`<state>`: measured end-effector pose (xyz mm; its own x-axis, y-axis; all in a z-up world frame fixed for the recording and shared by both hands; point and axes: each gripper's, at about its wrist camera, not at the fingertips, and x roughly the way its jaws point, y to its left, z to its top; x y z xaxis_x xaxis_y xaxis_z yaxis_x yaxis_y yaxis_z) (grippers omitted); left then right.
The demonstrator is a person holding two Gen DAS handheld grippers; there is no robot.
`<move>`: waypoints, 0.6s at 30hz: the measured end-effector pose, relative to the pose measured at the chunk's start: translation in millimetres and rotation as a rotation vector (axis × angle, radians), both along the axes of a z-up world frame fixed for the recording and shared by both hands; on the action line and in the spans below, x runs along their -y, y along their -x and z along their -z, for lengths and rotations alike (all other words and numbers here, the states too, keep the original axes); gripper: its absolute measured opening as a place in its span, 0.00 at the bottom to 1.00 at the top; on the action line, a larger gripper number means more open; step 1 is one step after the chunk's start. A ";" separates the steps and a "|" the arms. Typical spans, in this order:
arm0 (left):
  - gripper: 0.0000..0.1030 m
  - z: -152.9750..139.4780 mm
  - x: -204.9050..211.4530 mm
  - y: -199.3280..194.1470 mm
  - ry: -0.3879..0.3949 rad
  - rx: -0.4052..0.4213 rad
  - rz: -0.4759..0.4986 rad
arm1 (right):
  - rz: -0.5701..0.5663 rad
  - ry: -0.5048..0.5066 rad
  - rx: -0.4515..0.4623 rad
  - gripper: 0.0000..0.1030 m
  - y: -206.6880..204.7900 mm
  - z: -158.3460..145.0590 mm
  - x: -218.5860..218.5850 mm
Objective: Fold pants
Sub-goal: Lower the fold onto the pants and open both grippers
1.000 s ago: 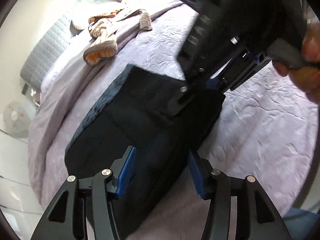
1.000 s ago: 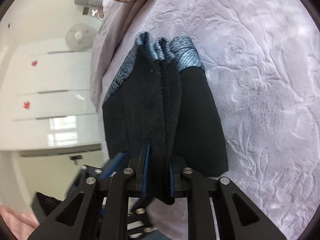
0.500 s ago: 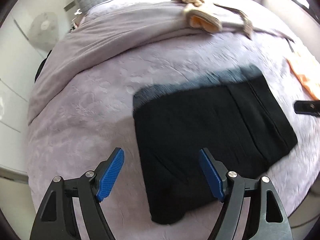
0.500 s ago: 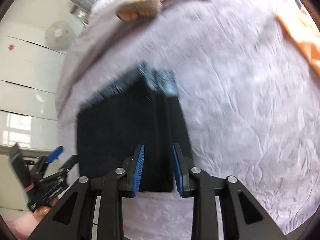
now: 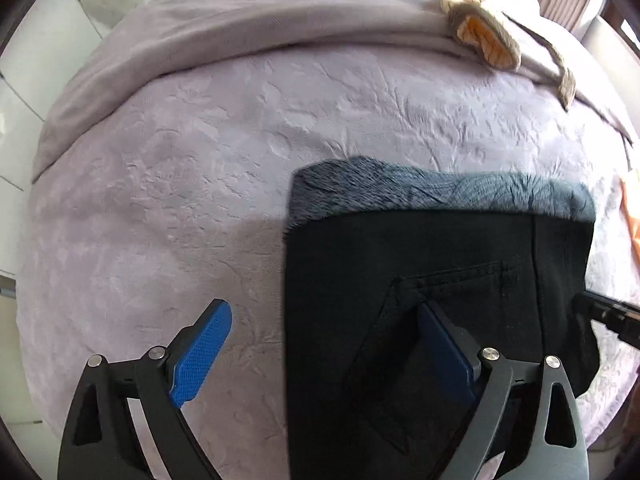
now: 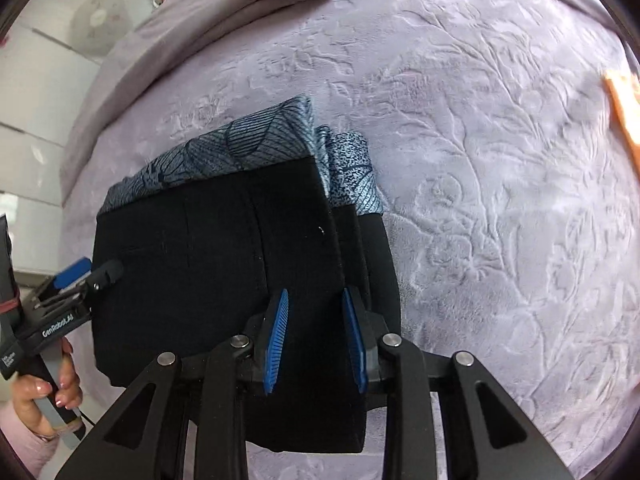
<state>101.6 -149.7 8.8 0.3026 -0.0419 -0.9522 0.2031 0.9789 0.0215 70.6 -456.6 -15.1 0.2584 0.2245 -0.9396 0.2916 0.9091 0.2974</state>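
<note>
I see the black pants (image 6: 216, 264) lying folded into a thick stack on the lilac bedspread (image 5: 168, 184). My left gripper (image 5: 320, 356) has just been opening and stands wide, straddling the stack's side edge. My right gripper (image 6: 316, 336) is narrowly apart, gripping nothing. The cloth looks soft and floppy; I'd pinch all layers at a folded edge.

lilac embossed bedspread (image 5: 200, 200); beige-and-orange garment (image 5: 484, 36) at its far edge; orange cloth (image 6: 626, 108); white fan (image 6: 100, 20).
</note>
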 end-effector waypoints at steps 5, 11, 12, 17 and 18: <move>0.92 -10.3 -21.5 -18.7 -0.013 0.005 -0.066 | -0.041 0.026 0.004 0.30 6.1 -3.2 -5.2; 0.92 -12.2 -20.9 1.5 -0.038 -0.031 0.000 | -0.019 0.036 -0.018 0.36 8.2 -13.6 -8.3; 0.92 -12.3 -19.0 8.7 -0.038 -0.038 0.016 | -0.018 0.041 -0.019 0.40 12.6 -15.6 -9.7; 0.92 -13.5 -8.3 36.9 -0.037 -0.074 0.064 | 0.008 0.041 -0.038 0.49 43.1 -28.7 -10.7; 0.92 -15.3 -7.1 41.1 -0.029 -0.073 0.068 | 0.014 0.036 -0.040 0.49 49.5 -30.2 -11.2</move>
<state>60.5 -142.6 24.2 0.2301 -0.0323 -0.9726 0.2713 0.9620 0.0323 21.1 -445.4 15.1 0.2234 0.1869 -0.9566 0.3153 0.9148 0.2524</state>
